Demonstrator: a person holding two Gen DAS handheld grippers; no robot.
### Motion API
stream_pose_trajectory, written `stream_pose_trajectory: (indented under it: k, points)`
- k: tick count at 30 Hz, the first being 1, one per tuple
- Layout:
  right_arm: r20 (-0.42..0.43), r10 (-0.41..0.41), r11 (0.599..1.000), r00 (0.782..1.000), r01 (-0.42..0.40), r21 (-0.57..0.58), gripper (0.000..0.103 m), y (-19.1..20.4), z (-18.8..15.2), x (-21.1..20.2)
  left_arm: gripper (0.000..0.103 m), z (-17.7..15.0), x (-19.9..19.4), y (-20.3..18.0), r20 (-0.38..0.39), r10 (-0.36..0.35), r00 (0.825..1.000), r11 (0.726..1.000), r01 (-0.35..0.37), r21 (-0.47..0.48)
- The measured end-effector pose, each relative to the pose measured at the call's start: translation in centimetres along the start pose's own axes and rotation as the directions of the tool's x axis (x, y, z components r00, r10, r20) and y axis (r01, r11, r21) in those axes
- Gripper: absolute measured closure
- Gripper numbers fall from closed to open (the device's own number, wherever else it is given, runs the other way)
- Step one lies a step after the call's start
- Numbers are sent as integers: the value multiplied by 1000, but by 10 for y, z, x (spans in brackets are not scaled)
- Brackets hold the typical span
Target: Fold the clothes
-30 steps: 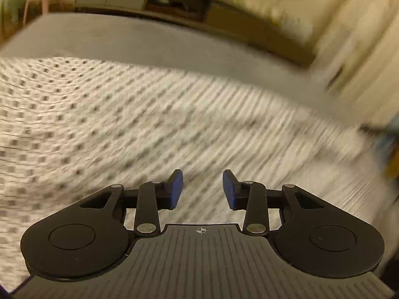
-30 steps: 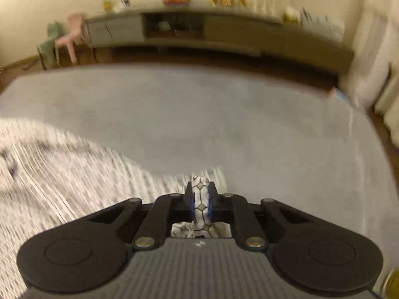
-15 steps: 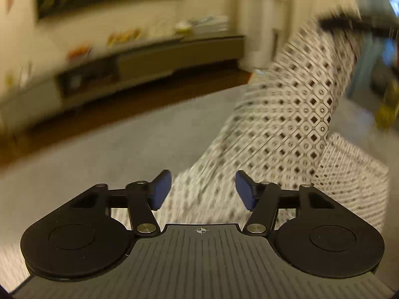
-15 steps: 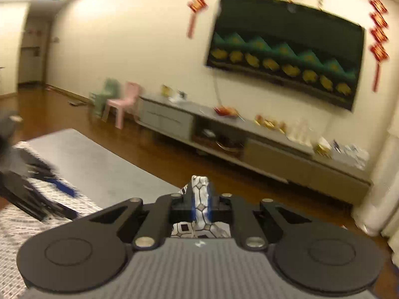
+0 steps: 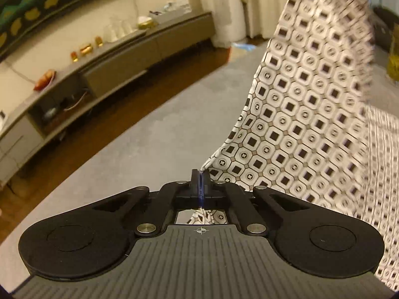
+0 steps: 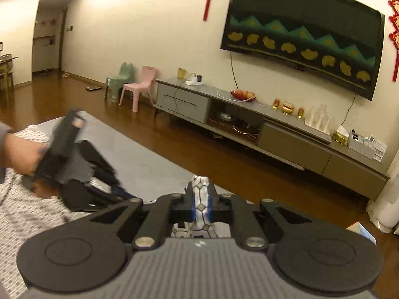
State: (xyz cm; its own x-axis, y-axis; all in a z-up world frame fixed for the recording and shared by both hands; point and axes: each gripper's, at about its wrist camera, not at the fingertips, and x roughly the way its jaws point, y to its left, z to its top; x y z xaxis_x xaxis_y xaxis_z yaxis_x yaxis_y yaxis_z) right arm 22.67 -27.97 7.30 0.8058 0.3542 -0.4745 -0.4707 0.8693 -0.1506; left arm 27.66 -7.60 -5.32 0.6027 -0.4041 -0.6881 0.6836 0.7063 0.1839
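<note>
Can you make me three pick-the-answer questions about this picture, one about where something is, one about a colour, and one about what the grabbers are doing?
1. Where is the pink chair?
A. left of the TV cabinet
B. on the grey surface
C. under the TV

2. What colour is the chair next to the pink one?
A. red
B. green
C. blue

3. What are the left gripper and the right gripper doing?
A. both open
B. only the right one holds cloth
C. both shut on the patterned cloth

Answers:
1 A, it stands on the wood floor by the cabinet's left end.
2 B, the green chair sits beside it.
3 C, cloth is pinched between each pair of fingers, and it hangs up from the left gripper toward the right.
</note>
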Motion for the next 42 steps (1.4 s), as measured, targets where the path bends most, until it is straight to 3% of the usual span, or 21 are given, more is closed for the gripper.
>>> stream_pose_trajectory:
  k: [2,4,6,8,10,12,14,15,18,21,23,24,26,28,31,34,35,37,39,40,42]
  points:
    - [53,-22,999,998,23,-24,95,-2,11,2,103,-1,-19,14,38,17,999,1000,-16,-21]
    - [156,-66,991,986,83,-101,95,4,27,-8,103,6,-46,27,121,106,987,993,-99,-64]
    - [275,-116,963,955,175,-204,95,18,39,-21,103,16,-96,38,251,227,941,965,-183,-189]
    - [384,-177,874,906,325,-362,95,48,29,-38,103,9,-134,26,344,229,911,962,-157,-224]
    - [398,-196,818,896,374,-438,94,64,-2,-43,103,-16,-130,-7,280,142,949,981,-97,-171]
    - [288,-223,832,931,336,-442,90,70,-49,-37,103,-51,-109,-41,166,58,984,991,-37,-127]
    - [192,-233,904,953,285,-317,78,59,-73,-37,103,-84,-90,-71,82,-21,996,992,31,-122]
    - [150,-231,937,961,261,-231,77,51,-82,-38,103,-97,-83,-80,48,-60,997,989,66,-131]
    - [26,-198,979,980,196,45,77,27,-107,-42,103,-119,-68,-102,-18,-146,989,978,142,-153]
    - [-83,-129,934,988,149,324,71,4,-133,-46,103,-120,-70,-100,-9,-164,986,975,161,-155]
    - [-142,-66,858,988,129,498,55,-12,-150,-48,103,-117,-60,-76,-14,-177,984,969,172,-178]
    - [-167,-30,806,986,123,579,52,-20,-158,-50,103,-119,-60,-75,-18,-177,984,969,172,-178]
    - [-126,19,731,992,72,678,47,-38,-155,-49,103,-122,-62,-75,-18,-171,985,972,166,-167]
    - [-112,32,739,993,52,672,41,-43,-141,-39,103,-126,-65,-76,-9,-159,987,975,156,-158]
    - [-243,27,836,970,111,537,38,-32,-125,6,103,-132,-69,-79,7,-142,990,977,141,-161]
    - [-416,-39,922,908,194,336,48,-12,-125,59,103,-132,-69,-84,24,-123,992,978,125,-166]
    - [-447,-36,936,894,186,298,71,-8,-127,69,103,-134,-69,-86,31,-113,993,979,117,-168]
    - [-465,-32,965,885,148,216,98,3,-123,82,103,-137,-70,-89,46,-93,995,980,99,-170]
    - [-469,-85,983,879,151,105,101,13,-114,91,91,-142,-82,-95,81,-58,995,987,69,-146]
    - [-455,-158,978,876,203,53,101,12,-109,95,86,-145,-87,-95,86,-56,995,987,68,-146]
    - [-404,-324,935,855,355,1,102,-2,-98,98,86,-152,-97,-96,93,-55,994,987,68,-148]
